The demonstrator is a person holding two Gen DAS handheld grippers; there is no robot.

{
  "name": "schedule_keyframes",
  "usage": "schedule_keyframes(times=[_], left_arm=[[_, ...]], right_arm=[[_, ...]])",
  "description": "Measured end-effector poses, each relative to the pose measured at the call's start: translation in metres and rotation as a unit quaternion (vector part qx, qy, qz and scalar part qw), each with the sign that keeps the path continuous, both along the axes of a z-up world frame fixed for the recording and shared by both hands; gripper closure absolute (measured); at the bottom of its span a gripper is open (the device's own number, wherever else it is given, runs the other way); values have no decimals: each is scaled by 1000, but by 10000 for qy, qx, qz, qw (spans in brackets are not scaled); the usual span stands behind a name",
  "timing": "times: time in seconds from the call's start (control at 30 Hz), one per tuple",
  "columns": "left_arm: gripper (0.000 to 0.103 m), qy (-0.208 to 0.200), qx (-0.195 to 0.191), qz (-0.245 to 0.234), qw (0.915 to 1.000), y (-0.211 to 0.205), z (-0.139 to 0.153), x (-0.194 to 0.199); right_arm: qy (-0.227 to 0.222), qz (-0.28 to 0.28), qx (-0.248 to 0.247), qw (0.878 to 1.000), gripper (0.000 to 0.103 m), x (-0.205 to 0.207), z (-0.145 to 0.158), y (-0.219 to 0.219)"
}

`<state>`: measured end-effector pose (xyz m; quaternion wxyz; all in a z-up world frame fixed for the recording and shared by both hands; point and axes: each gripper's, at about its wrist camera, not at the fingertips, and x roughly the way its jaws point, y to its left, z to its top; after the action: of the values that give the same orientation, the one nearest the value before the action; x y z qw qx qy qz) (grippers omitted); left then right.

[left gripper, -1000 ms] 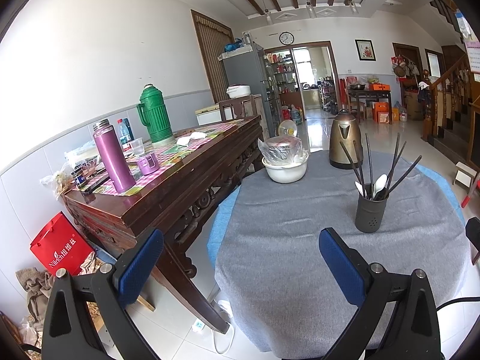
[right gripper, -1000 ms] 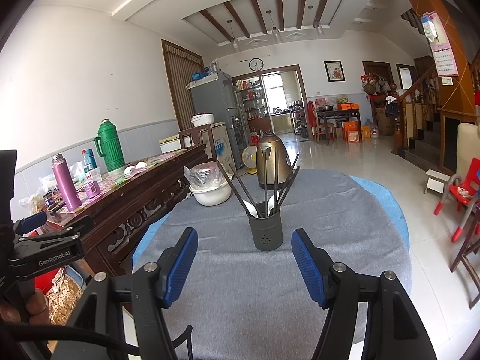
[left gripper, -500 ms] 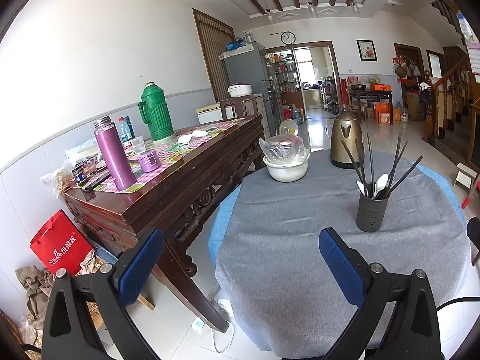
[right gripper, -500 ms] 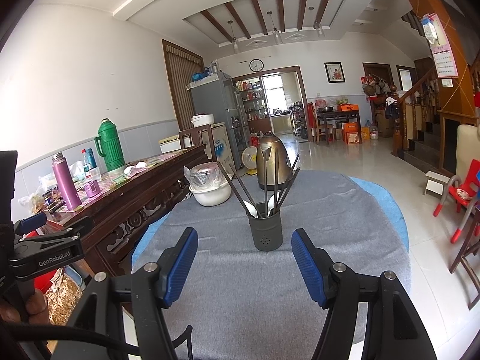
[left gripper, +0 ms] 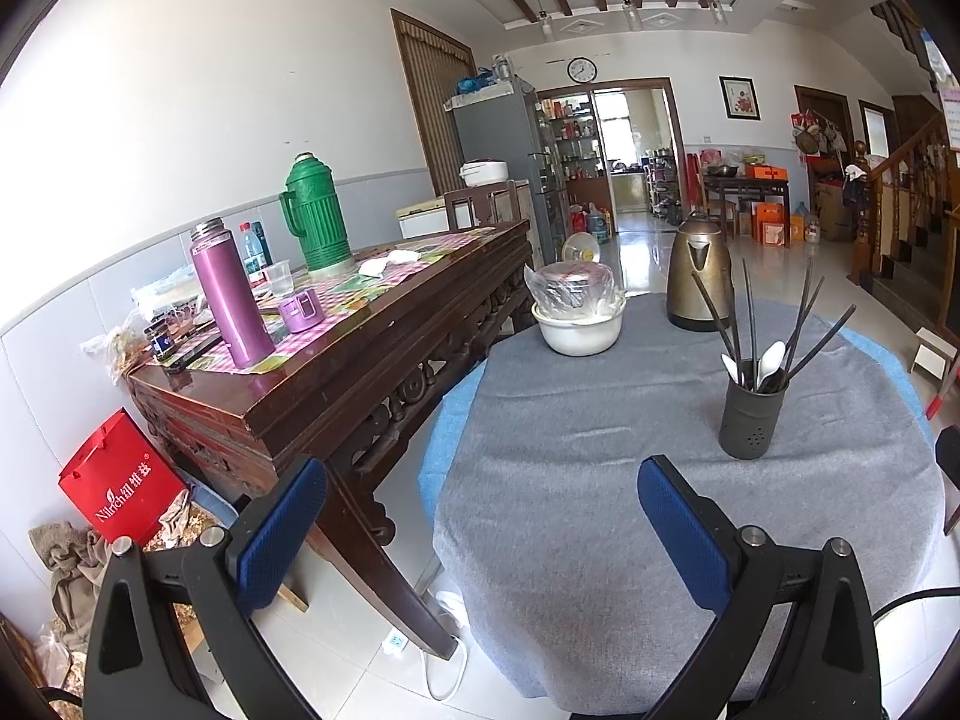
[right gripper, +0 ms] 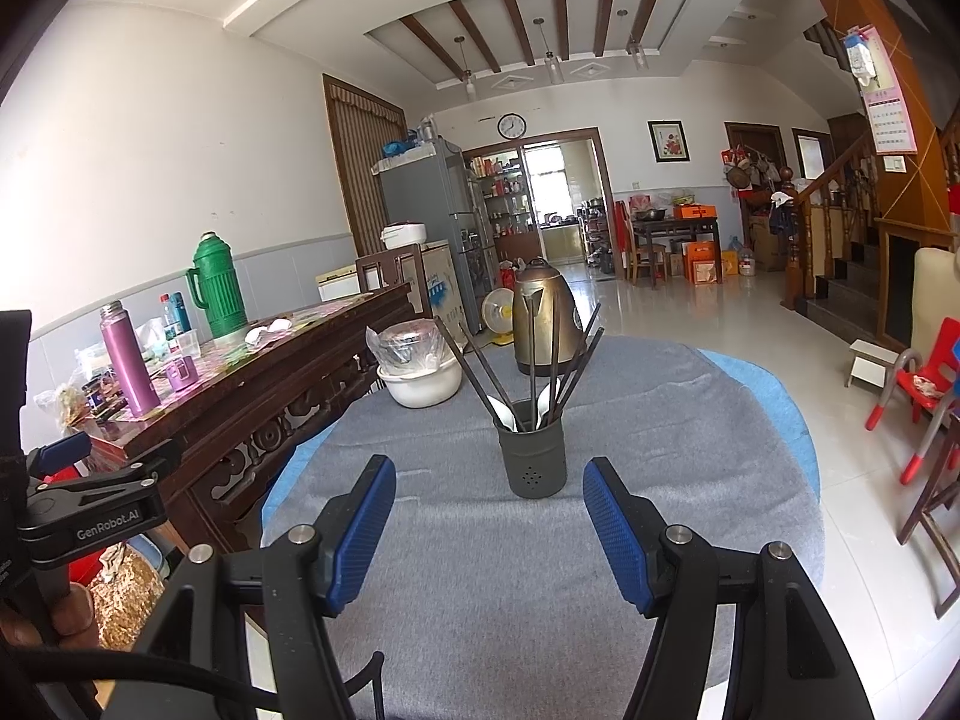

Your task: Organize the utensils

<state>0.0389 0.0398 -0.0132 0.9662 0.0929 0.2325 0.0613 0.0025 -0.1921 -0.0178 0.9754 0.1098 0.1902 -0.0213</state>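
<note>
Grey cloth covers the round table on which the task is set, inside a large tiled living room.

Nearest the cameras are the two tools. The right gripper has its blue pads spread wide with nothing between them. The left gripper is likewise spread and empty. It sits over the table's left edge, its left finger above the floor gap beside the wooden sideboard.

Next out stands the utensil holder, a dark perforated cup, upright on the cloth. It carries black chopsticks and white spoons, handles down. The chopsticks fan upward and outward, so their long axes run near vertical with a slight splay.

Key relation: in the right wrist view the holder lies straight ahead, centred in the gap between the fingers. In the left wrist view it lies ahead and well off to the right. The right gripper is therefore judged the better aligned of the two, and probably the nearer. A forward reach along its current heading would meet the cup or the utensil tops.

Beyond the holder stand a white bowl with a bagged pot in it and a brass-coloured kettle, both clear of the approach line.
</note>
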Motion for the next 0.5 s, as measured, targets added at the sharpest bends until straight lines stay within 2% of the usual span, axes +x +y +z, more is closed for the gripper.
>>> schedule_keyframes(times=[0.5], left_arm=[[0,73,-166,342,9992,6,8,30]], right_arm=[[153,132,-4,9998,34,45,9,0]])
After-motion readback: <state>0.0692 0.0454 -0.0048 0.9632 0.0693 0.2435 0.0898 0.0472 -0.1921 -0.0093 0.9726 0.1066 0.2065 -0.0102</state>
